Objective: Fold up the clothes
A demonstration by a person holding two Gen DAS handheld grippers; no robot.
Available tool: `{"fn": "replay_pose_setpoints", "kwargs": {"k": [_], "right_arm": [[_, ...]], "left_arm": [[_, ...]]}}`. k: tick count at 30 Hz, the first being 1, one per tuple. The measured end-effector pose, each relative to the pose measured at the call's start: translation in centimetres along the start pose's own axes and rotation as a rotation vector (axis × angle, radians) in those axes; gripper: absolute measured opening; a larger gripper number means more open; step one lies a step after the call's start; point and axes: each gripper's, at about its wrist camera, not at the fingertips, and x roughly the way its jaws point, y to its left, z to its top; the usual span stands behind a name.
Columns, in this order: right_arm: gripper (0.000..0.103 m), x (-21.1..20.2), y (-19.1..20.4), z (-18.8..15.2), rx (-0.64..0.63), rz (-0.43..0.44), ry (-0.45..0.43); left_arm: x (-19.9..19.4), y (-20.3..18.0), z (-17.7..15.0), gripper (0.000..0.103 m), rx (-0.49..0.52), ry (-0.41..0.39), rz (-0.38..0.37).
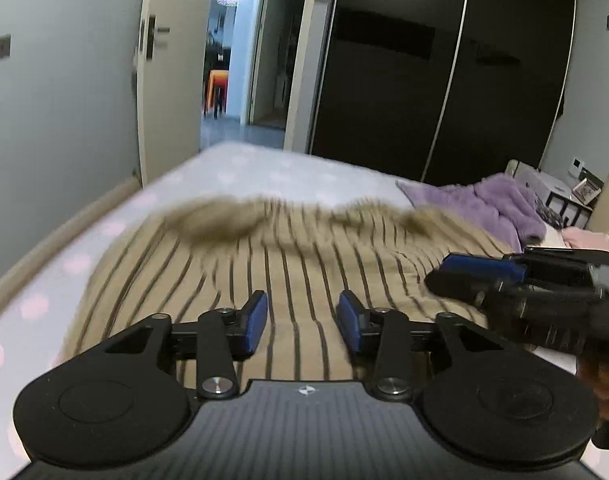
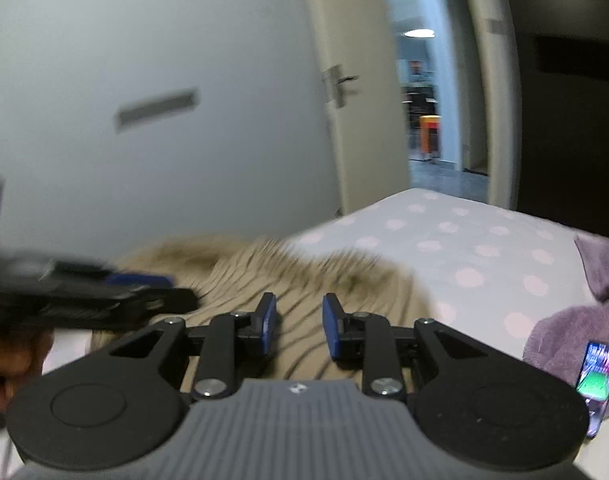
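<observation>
Left gripper (image 1: pixel 302 322) nearest the lens, blue pads (image 1: pixel 256 316) apart, nothing between them, above a tan striped garment (image 1: pixel 288 256). Garment lies spread on the dotted bedsheet (image 1: pixel 264 168), far edge motion-blurred. Right gripper (image 2: pixel 296 326) also has pads parted and empty over the same garment, close beside the left one. Purple blanket (image 1: pixel 492 200) bunched at the right. Phone (image 2: pixel 598 372) with lit screen near it.

The striped garment (image 1: pixel 288 264) lies on the bed (image 1: pixel 264 168), a blanket (image 1: pixel 500 204) to its right.
</observation>
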Motion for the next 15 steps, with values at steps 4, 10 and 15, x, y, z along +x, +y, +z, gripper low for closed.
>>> {"fn": "replay_pose_setpoints", "kwargs": {"k": [4,10,15], "right_arm": [[0.032,-0.7,1.7,-1.9,-0.097,0.081,0.084],[0.039,-1.0,-1.8,3.0,0.011,0.075,-0.038],[0.034,5.6,-5.2,5.9,0.08,-0.074,0.109]], "left_arm": [[-1.1,-1.0,-2.3,0.036,0.037,-0.002,0.0],[-2.1,-2.1,-1.9,0.04,0.079,-0.056,-0.016],[-1.5,-1.6,-3.4,0.037,0.027,0.002,-0.034]]}}
